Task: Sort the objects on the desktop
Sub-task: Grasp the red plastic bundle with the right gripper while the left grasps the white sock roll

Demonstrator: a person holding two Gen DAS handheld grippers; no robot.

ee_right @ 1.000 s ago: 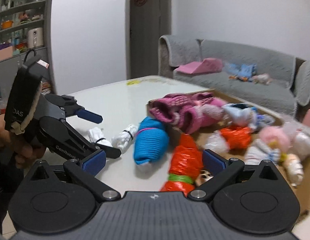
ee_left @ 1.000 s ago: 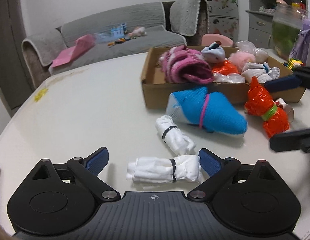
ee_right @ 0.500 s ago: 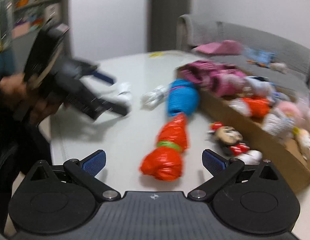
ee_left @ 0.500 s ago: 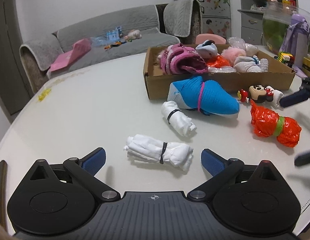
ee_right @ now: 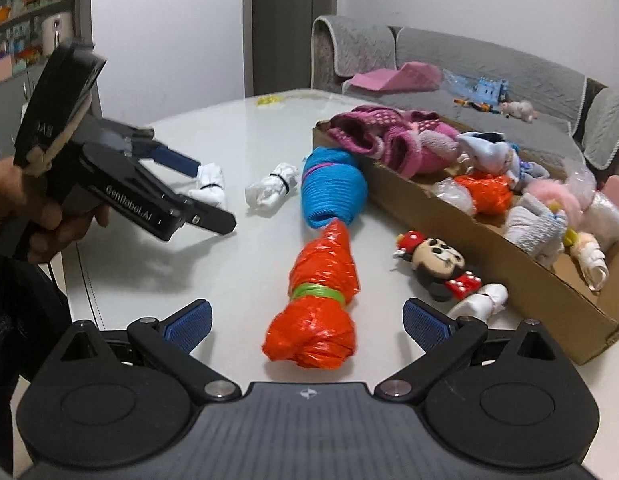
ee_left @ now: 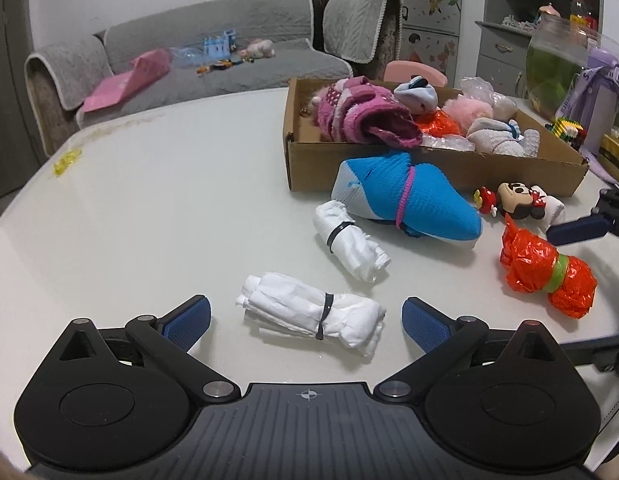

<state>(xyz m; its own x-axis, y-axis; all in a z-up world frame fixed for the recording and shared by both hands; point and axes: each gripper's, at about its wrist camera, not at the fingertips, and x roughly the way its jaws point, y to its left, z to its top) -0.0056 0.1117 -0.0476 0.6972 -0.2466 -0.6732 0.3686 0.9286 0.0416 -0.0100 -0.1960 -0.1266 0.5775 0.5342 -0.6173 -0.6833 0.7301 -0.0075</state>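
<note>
- White bundle (ee_left: 311, 314) tied with a black band lies on the desk (ee_left: 157, 200), well in front of the cardboard box (ee_left: 429, 168), between the pads of your left claw (ee_left: 305, 318).
- Your left claw has just been opening; it stands wide, pads clear of the bundle.
- Your right claw (ee_right: 305, 322) gapes around the orange bundle (ee_right: 315, 300) beside that box, gripping nothing.

The table (ee_left: 149, 208) is viewed close and obliquely downward from each gripper's wrist camera. The orange bundle (ee_right: 315, 296), lower centre in the right view, is shared by the 2 views.
</note>
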